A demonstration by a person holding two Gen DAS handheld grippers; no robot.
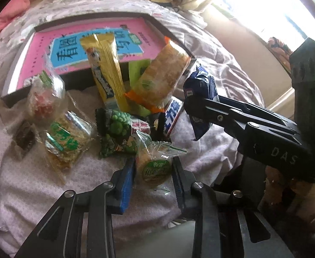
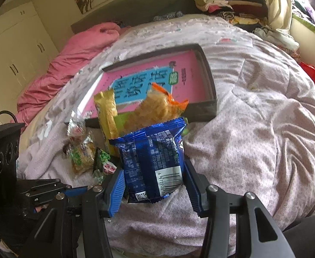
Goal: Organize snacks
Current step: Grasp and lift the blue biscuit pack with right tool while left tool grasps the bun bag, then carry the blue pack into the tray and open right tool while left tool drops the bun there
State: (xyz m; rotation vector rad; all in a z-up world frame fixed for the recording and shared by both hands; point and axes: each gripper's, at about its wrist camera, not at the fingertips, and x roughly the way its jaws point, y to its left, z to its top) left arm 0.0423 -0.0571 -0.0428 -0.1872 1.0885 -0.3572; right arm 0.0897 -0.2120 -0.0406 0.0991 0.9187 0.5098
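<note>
A round cracker in clear wrap with a green label (image 1: pixel 156 171) sits between the blue pads of my left gripper (image 1: pixel 153 161), which is shut on it low over the bedspread. My right gripper (image 2: pixel 154 169) is shut on a blue foil packet (image 2: pixel 151 150) and holds it up, barcode toward the camera; in the left wrist view this blue packet (image 1: pixel 200 99) hangs at the right. A pile of snacks lies ahead: a long yellow packet (image 1: pixel 105 64) and an orange-edged cracker packet (image 1: pixel 161 75) lean on the dark box (image 1: pixel 17 94). A green pea packet (image 1: pixel 118 133) lies beside my left gripper.
The dark box (image 2: pixel 211 99) holds a pink book (image 2: pixel 148 75). Left of the pile lie a green-labelled crisp packet (image 1: pixel 67 142), a red sweet packet (image 1: pixel 43 101) and a small dark packet (image 1: pixel 25 137). A pink blanket (image 2: pixel 71 53) and folded clothes (image 2: pixel 222 2) lie behind.
</note>
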